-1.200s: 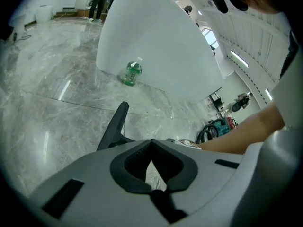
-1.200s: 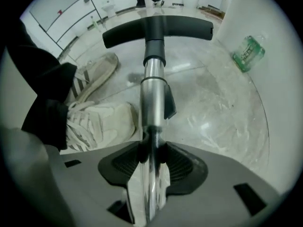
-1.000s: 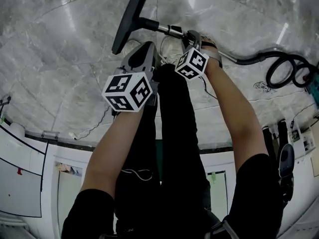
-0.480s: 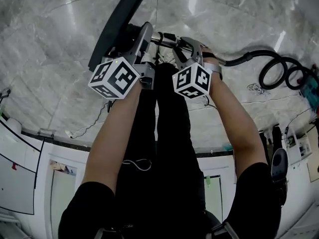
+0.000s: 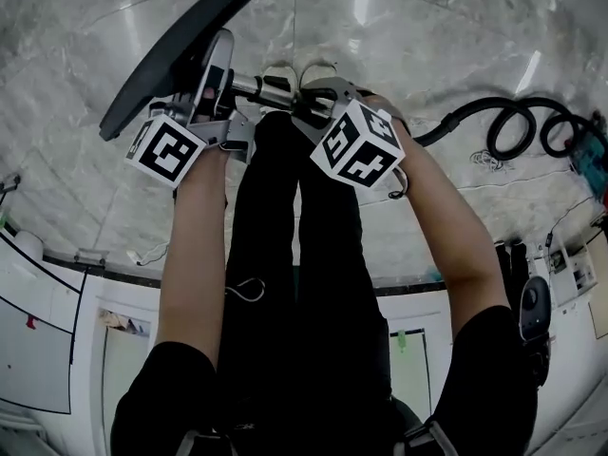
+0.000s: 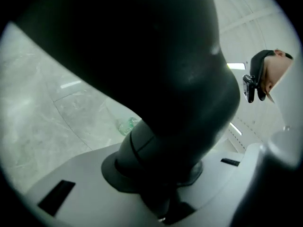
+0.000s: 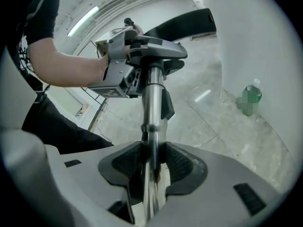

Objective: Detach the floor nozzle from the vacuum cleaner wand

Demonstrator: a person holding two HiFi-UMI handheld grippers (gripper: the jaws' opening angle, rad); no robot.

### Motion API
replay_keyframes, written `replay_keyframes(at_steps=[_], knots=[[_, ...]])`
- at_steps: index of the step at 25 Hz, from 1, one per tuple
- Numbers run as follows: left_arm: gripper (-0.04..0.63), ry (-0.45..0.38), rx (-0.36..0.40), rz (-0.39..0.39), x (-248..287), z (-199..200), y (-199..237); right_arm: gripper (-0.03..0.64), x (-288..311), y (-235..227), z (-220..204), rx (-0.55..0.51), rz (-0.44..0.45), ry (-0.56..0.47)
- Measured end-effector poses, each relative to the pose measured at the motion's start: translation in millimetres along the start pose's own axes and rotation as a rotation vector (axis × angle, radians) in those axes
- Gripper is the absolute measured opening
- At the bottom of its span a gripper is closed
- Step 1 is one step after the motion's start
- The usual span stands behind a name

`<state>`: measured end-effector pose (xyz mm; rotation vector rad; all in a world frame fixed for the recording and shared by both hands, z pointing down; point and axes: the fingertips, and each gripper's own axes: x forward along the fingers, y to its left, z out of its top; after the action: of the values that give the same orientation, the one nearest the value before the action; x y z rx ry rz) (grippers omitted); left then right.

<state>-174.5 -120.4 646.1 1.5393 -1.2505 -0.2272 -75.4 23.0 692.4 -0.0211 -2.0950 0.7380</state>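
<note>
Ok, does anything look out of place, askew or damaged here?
Nothing damaged or spilled. The long black floor nozzle is held up, tilted, still joined to the shiny metal wand. One stray thing: a green plastic bottle stands alone on the marble floor by the white wall.

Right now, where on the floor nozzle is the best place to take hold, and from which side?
Probably best to take the floor nozzle by its round neck, across it from the person's side: its flat head is too broad, while the neck fits. The left tool, jaws just closing, clamps there; the right tool holds the wand.
</note>
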Motion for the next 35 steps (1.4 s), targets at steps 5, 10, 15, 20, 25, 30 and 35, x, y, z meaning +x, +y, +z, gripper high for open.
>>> replay_keyframes(at_steps=[5,10,15,20,25,30,35], knots=[[0.112,-0.013,0.087,-0.054,-15,1,-11,0.181,14,8,3,0.006,0.134,0.021],[0.112,-0.011,0.139,-0.084,-17,3,-29,0.181,20,14,15,0.081,0.23,-0.123],[0.112,0.042,0.208,-0.157,-4,-15,-64,0.181,38,26,12,0.005,0.197,-0.106],[0.113,0.069,0.231,-0.142,0,-14,-68,0.133,37,14,16,-0.018,0.127,-0.108],[0.112,0.061,0.206,-0.077,5,-8,-58,0.054,37,-8,22,-0.046,-0.076,-0.131],[0.114,0.134,0.24,-0.105,0,-15,-65,0.051,36,1,23,-0.01,-0.123,-0.176],[0.114,0.219,0.287,-0.115,-4,-33,-76,0.051,30,15,15,0.011,-0.036,-0.221]])
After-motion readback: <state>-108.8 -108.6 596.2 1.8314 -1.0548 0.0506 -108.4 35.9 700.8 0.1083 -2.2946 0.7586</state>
